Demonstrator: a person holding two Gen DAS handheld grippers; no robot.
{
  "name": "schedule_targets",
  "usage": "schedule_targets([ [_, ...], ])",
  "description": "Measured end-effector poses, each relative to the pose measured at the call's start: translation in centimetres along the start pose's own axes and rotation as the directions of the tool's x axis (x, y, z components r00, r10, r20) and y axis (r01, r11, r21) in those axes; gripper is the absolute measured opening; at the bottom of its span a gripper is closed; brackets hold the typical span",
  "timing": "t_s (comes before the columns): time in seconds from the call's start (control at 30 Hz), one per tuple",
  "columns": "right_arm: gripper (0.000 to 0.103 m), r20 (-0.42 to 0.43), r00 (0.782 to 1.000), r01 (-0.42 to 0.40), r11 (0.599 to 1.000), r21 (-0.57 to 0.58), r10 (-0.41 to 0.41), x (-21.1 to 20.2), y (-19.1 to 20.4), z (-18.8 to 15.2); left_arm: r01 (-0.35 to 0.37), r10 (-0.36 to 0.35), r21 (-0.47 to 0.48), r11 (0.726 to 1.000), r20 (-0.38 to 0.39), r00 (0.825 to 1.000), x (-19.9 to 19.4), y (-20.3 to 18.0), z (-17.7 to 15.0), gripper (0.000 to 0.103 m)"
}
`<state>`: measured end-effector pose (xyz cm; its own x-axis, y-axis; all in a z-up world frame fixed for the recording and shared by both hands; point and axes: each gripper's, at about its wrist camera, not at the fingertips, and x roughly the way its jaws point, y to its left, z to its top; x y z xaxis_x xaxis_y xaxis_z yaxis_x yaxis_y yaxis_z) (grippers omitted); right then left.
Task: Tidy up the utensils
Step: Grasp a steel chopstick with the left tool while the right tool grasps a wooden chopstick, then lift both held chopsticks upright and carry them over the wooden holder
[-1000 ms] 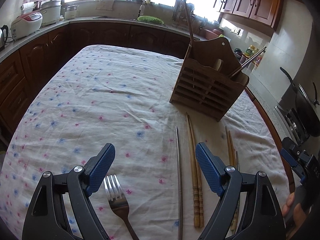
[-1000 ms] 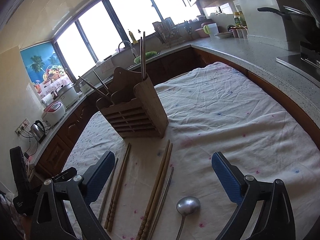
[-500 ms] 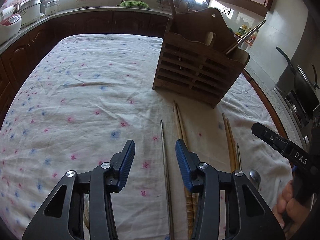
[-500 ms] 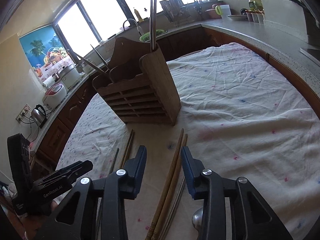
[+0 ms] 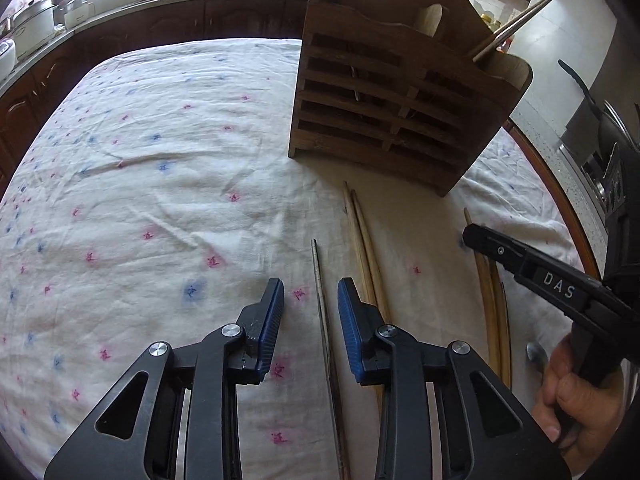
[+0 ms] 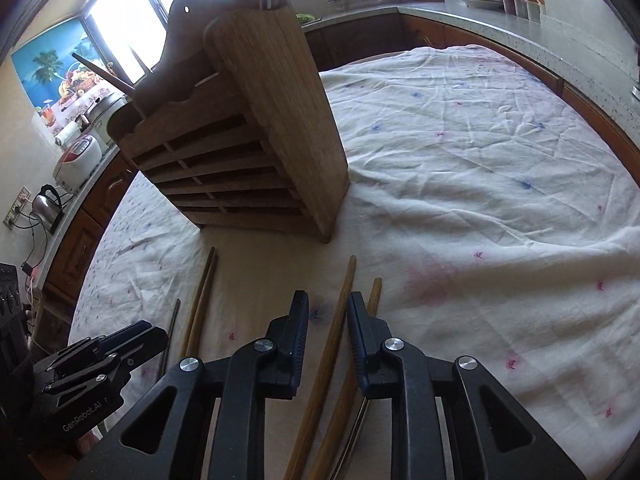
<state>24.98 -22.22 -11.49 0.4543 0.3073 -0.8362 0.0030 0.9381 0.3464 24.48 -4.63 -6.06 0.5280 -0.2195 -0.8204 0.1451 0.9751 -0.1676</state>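
Floral tablecloth (image 5: 160,168): closing left gripper (image 5: 311,304) astride metal chopstick (image 5: 324,320), seemingly untouched.

metal chopstick (image 5: 325,320): flat on cloth | wooden chopsticks (image 5: 366,248): paired alongside | slatted wooden holder (image 5: 396,100): upright

Chopsticks (image 5: 366,240) lie on the tablecloth (image 5: 160,160) before the wooden holder (image 5: 400,100).

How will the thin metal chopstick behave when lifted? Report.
The metal chopstick looks thin and straight: probably stiff and light. Its smooth surface may slip in a grip. On the soft, wrinkled tablecloth it likely won't roll far if nudged.
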Motion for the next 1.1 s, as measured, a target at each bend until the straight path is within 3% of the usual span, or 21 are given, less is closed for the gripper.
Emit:
schedule_targets([
  [0.17,0.018,-0.019,1.000,0.013,0.999,-0.031,-0.013,0.4,0.8,0.2,-0.043,0.042,0.060,0.997,0.010,0.999,0.2,-0.8,-0.2,0.024],
  [0.33,0.009,-0.019,0.998,0.051,0.996,-0.072,-0.052,0.8,1.7,0.3,-0.100,0.099,0.142,0.985,0.011,0.995,0.4,-1.6,-0.3,0.018],
  [0.47,0.008,-0.012,0.997,0.070,0.994,-0.088,-0.072,0.9,2.1,0.4,-0.109,0.109,0.167,0.980,0.009,0.994,1.0,-2.4,0.3,0.007],
  [0.53,0.007,-0.016,0.998,0.058,0.995,-0.082,-0.060,0.8,2.2,0.3,-0.104,0.104,0.157,0.982,0.008,0.995,1.1,-2.5,0.6,0.006],
  [0.67,0.006,-0.012,1.000,0.005,0.999,-0.051,-0.006,-0.3,2.3,-0.1,-0.054,0.053,0.101,0.993,0.013,0.998,0.1,-1.3,0.3,0.004],
  [0.8,0.006,0.034,0.998,-0.051,0.998,-0.043,0.053,-2.9,2.7,-0.5,0.020,-0.022,0.026,0.999,0.077,0.997,-3.1,0.3,-0.1,0.004],
  [0.97,0.005,0.108,0.987,-0.117,0.992,-0.050,0.121,-7.2,3.6,-0.4,0.124,-0.113,-0.049,0.991,0.172,0.979,-8.2,2.2,-0.3,0.004],
  [1.1,0.005,0.174,0.973,-0.141,0.987,-0.081,0.153,-10.9,4.5,-0.1,0.159,-0.141,-0.055,0.986,0.246,0.959,-11.9,2.5,-0.3,0.004],
])
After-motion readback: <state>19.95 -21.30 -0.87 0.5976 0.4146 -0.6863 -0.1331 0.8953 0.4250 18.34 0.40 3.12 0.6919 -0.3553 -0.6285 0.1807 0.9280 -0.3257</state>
